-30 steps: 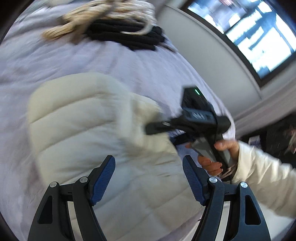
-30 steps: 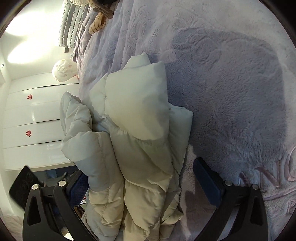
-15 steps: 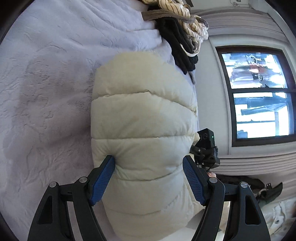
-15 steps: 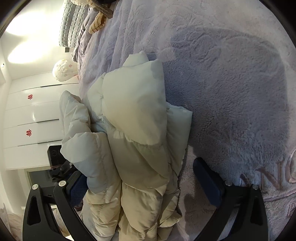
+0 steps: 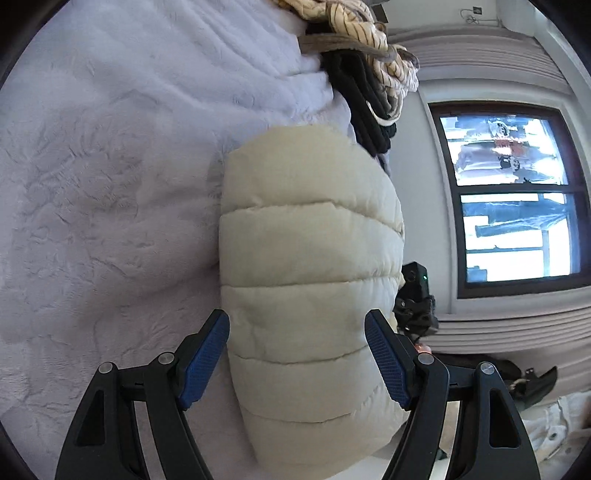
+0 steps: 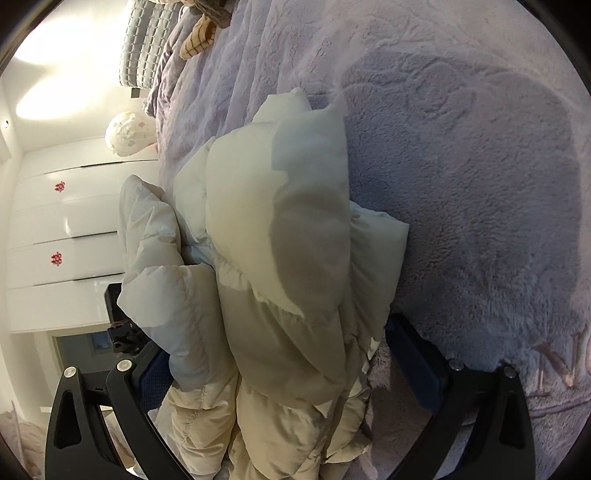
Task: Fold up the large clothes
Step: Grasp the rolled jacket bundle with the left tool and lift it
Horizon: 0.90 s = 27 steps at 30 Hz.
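- Cream quilted puffer jacket (image 5: 310, 295), folded into a thick bundle, lies on a bed covered by a pale lilac plush blanket (image 5: 110, 184), at the bed's right edge in the left wrist view.
- Left claw (image 5: 297, 360): blue-padded jaws spread wide, one either side of the near end of the bundle. Left pad just beside the jacket's edge; whether either pad presses the fabric cannot be told, and the padding looks undented.
- Right claw (image 6: 284, 354): jaws also spread, straddling the bunched near end of the jacket (image 6: 280, 258). The stacked folds fill the gap between the pads; both pads are partly hidden by fabric, so a real pinch cannot be told.
- Right wrist view: the bundle shows several puffy layers, a rounded fold on top, a shadow falling across it and across the blanket (image 6: 461, 184) to the right.
- Far end of the bed: a heap of dark clothes (image 5: 365, 107) topped by a cream striped garment (image 5: 362, 26).
- Right of the bed, a dark-framed window (image 5: 513, 195).
- Left of the bed in the right wrist view, white glossy wardrobe doors (image 6: 66, 229) with small red marks.
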Each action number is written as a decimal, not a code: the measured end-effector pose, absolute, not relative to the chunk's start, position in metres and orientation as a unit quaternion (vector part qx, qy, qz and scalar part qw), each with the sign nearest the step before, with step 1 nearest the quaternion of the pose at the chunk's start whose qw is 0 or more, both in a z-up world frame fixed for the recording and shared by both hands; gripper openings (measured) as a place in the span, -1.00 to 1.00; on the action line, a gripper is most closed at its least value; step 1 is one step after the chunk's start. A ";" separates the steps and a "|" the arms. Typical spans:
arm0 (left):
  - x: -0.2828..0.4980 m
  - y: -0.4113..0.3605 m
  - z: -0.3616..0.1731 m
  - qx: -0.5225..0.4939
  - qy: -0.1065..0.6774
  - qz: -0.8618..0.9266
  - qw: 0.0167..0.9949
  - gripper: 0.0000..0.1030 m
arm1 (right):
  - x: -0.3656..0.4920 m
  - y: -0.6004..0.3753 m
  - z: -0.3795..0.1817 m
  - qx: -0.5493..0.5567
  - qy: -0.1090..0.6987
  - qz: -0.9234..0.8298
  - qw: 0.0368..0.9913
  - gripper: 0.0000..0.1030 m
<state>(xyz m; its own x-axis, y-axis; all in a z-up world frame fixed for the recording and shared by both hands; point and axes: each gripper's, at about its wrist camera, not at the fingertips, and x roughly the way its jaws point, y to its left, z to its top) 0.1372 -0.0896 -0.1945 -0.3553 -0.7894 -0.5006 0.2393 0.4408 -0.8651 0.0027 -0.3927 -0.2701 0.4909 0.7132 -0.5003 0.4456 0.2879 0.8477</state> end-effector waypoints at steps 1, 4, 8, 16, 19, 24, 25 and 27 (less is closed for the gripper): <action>0.136 -0.094 -0.198 -0.206 0.666 -0.489 0.524 0.47 | 0.002 -0.393 -0.271 0.589 0.492 0.106 0.633 0.99; 0.130 -0.112 -0.209 -0.206 0.667 -0.498 0.515 0.61 | 0.003 -0.392 -0.271 0.589 0.490 0.107 0.633 0.99; 0.118 -0.129 -0.211 -0.191 0.663 -0.498 0.525 0.78 | 0.006 -0.388 -0.272 0.592 0.487 0.114 0.632 0.99; 0.103 -0.150 -0.194 -0.117 0.661 -0.465 0.577 0.71 | 0.003 -0.375 -0.272 0.621 0.471 0.107 0.617 0.53; 0.099 -0.156 -0.186 -0.104 0.656 -0.464 0.587 0.45 | -0.009 -0.376 -0.270 0.637 0.459 0.093 0.612 0.11; 0.093 -0.158 -0.166 -0.102 0.645 -0.472 0.592 0.32 | -0.022 -0.373 -0.259 0.648 0.444 0.092 0.612 -0.06; 0.091 -0.157 -0.161 -0.105 0.643 -0.475 0.591 0.32 | -0.022 -0.372 -0.256 0.649 0.441 0.094 0.612 -0.06; 0.090 -0.155 -0.150 -0.110 0.637 -0.482 0.591 0.32 | -0.027 -0.372 -0.251 0.652 0.435 0.099 0.613 -0.06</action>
<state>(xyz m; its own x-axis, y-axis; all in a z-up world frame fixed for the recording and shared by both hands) 0.0899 -0.1552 -0.1500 -0.2764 -0.7105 -0.6471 0.4297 0.5109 -0.7446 -0.0266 -0.3723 -0.2513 0.6020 0.6884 -0.4046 0.4458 0.1306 0.8855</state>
